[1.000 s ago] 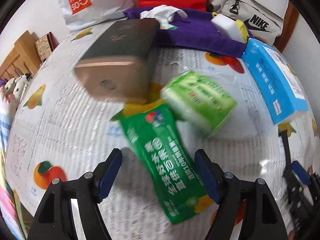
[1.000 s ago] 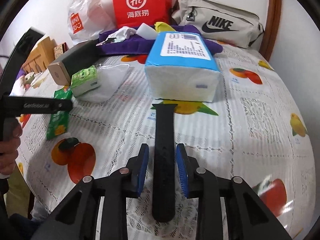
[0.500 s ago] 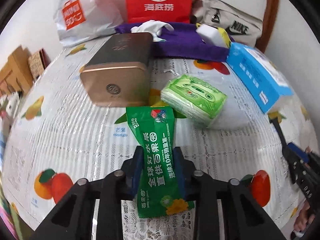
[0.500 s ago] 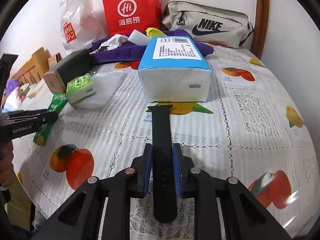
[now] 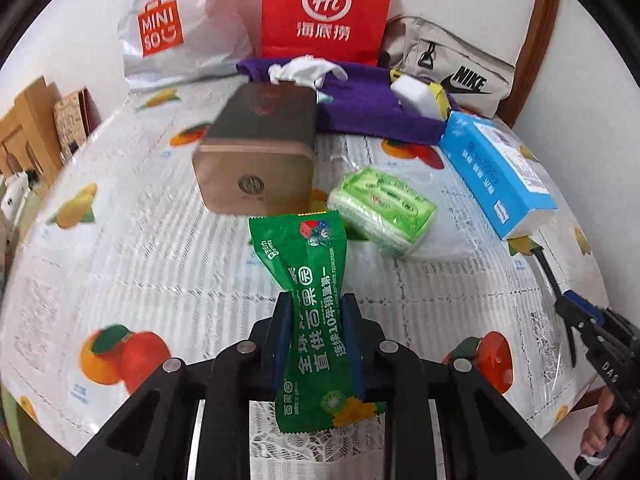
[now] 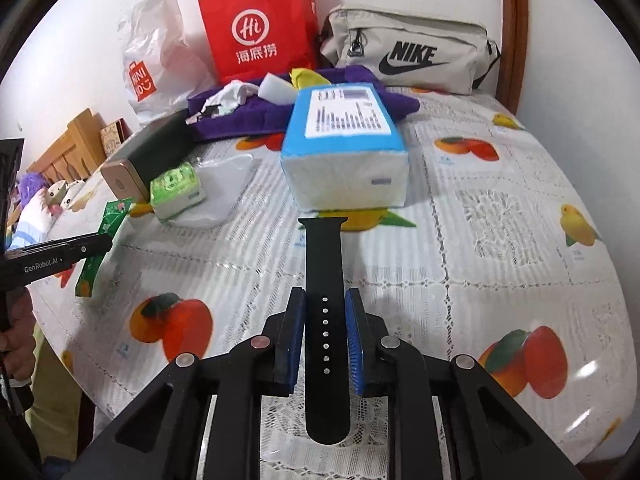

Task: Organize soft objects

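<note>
My left gripper [image 5: 316, 320] has just been closing, and its blue pads now pinch one green snack packet [image 5: 316, 308] at the waist, crumpling the wrapper there; the packet's far end stands clear of the tablecloth [image 5: 120, 240]. My right gripper [image 6: 325, 332] has its two pads pressed against the sides of one black watch strap [image 6: 324, 280], which runs straight forward from the jaws toward the blue tissue pack.

Beyond the left gripper I count one gold-fronted dark tin box [image 5: 256, 160] and, just beside it to the right, one green pack of tissues [image 5: 382, 208] lying on a clear plastic bag [image 5: 440, 236]. Further right is one blue tissue pack [image 5: 496, 172], the strap's far tip just short of it in the right wrist view.

At the back lies one purple cloth [image 5: 372, 116] carrying one white crumpled cloth [image 5: 304, 70] and one white sponge [image 5: 412, 94] with a yellow thing beside it. Against the wall I count three bags: one white Miniso bag [image 5: 168, 36], one red paper bag [image 5: 324, 8] and one beige Nike pouch [image 5: 452, 68].

At the left edge of the right wrist view a hand [image 6: 16, 336] holds the other gripper's handle.
</note>
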